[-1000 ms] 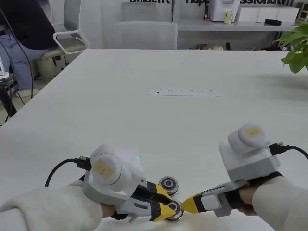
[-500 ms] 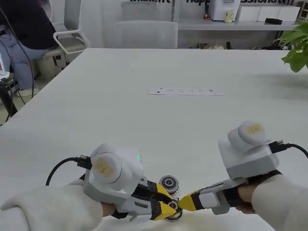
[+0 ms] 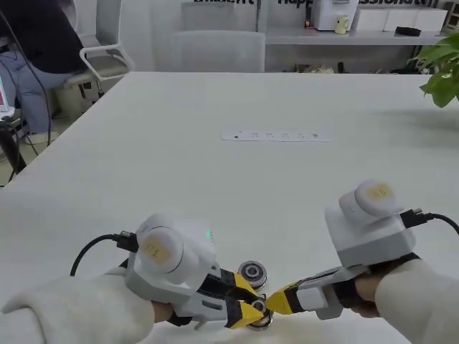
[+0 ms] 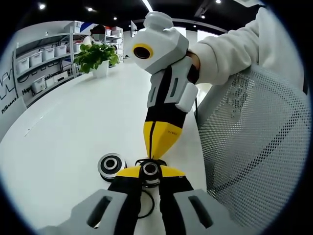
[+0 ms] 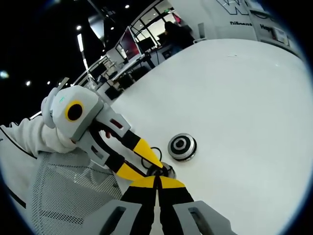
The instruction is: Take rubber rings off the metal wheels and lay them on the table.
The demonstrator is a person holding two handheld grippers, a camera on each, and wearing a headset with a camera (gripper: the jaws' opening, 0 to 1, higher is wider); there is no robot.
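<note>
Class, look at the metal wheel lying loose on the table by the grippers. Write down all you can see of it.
The loose metal wheel is a silvery disc with concentric rings on its face, a dark centre and a dark band round its rim, perhaps rubber. It lies flat on the white table, close beside the other wheel clamped in the left gripper, apart from it. Nothing touches it.

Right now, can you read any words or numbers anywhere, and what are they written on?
"happ": back-wall sign, cut by the picture's top edge; the rest is unreadable.
"W": wall sign in the right gripper view; the small line under it is blurred.
Print on the right gripper: too small to read.
Marks on the white strip on the table: too small.
</note>
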